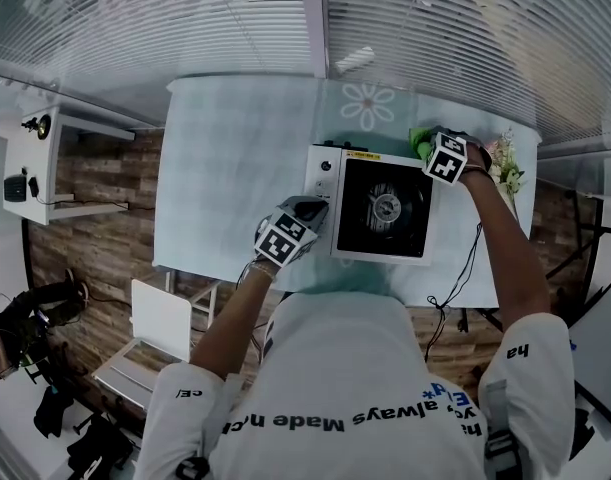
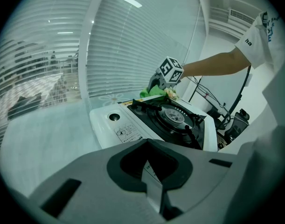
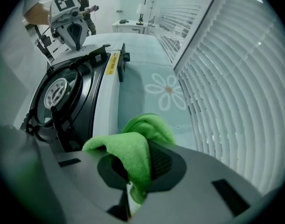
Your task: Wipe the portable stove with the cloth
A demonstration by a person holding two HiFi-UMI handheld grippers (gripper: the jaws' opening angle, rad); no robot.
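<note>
**Cloth gripped at the stove's far right corner**

Your right gripper (image 3: 131,197) has its jaws closed on the green cloth (image 3: 133,148), which bunches up over them. The cloth sits at the far right corner of the stove (image 1: 323,183), beside the white rim. Your left gripper (image 2: 154,195) has its jaws together with nothing between them. It sits at the stove's near left corner and seems to touch the casing, though the head view is too small to be sure. The black burner (image 1: 387,206) lies between your two grippers. The stove stands on the right half of the table (image 1: 235,158).
</note>
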